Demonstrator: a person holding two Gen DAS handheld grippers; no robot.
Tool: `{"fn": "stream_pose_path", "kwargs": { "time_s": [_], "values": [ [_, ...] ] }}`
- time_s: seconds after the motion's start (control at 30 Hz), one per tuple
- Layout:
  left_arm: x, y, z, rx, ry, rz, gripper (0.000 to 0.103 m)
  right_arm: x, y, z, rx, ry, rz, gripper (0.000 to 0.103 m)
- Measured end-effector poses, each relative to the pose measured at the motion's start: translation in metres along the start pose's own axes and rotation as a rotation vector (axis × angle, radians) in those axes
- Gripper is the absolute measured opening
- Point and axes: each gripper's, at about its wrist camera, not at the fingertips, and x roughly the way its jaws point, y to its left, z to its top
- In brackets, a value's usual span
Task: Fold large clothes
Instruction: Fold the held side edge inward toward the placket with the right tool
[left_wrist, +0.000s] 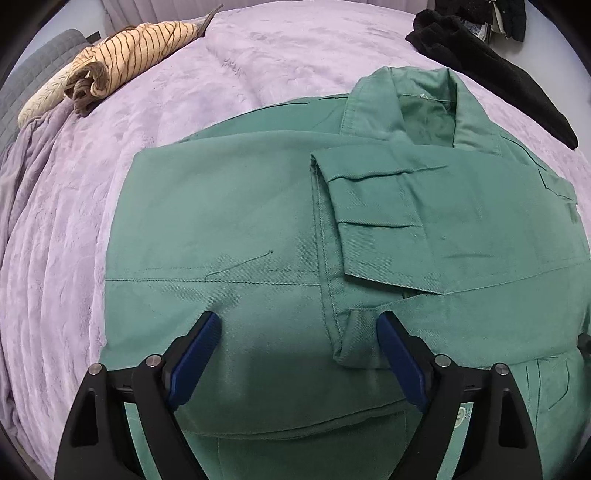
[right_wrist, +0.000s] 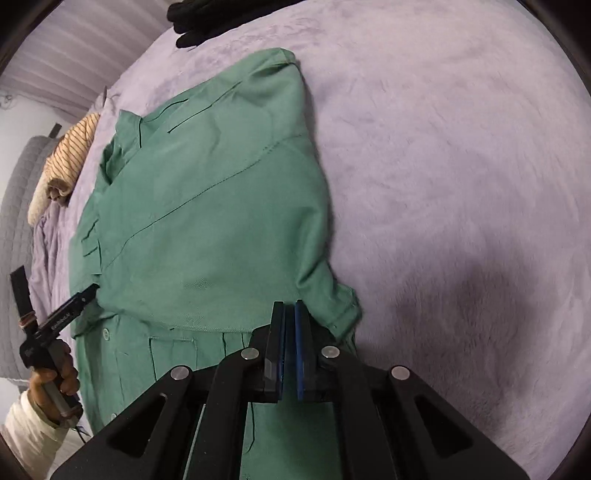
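A large green work jacket (left_wrist: 258, 206) lies flat on the lilac bedspread (left_wrist: 74, 221), collar at the far right, one sleeve folded across its chest. My left gripper (left_wrist: 299, 321) is open and empty, hovering just above the jacket's lower part near the sleeve cuff (left_wrist: 354, 339). In the right wrist view the jacket (right_wrist: 207, 221) fills the left half. My right gripper (right_wrist: 290, 306) is shut with the pads together, at the jacket's right edge by a cuff (right_wrist: 343, 310); no cloth shows between the pads. The left gripper (right_wrist: 86, 291) shows at the left, held by a hand.
A striped rolled garment (left_wrist: 129, 55) and a cream item lie at the bed's far left by a grey headboard (left_wrist: 37, 74). Black clothes (left_wrist: 487, 62) lie at the far right. Bare bedspread (right_wrist: 461, 184) stretches right of the jacket.
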Motion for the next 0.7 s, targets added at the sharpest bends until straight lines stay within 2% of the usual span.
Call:
{"fn": "stream_pose_path", "kwargs": {
  "time_s": [0.17,0.23,0.57,0.63,0.7],
  "values": [
    [-0.015,0.0,-0.01,0.039,0.014,0.049,0.088,-0.01,-0.008,-0.016,0.045,0.011,0.01,0.003],
    [-0.02,0.002,-0.016,0.031,0.036,0.05,0.088,-0.014,-0.008,-0.021,0.06,0.014,0.01,0.007],
    [-0.055,-0.004,-0.05,0.032,0.088,0.054,0.088,-0.035,0.006,-0.03,0.074,0.039,-0.006,0.008],
    [-0.059,-0.003,-0.055,0.013,0.097,0.057,0.088,-0.039,0.005,-0.029,0.097,0.029,0.022,0.008],
    [-0.065,0.0,-0.059,-0.01,0.079,0.05,0.088,-0.042,-0.004,-0.028,0.166,0.01,0.072,0.017]
  ]
}}
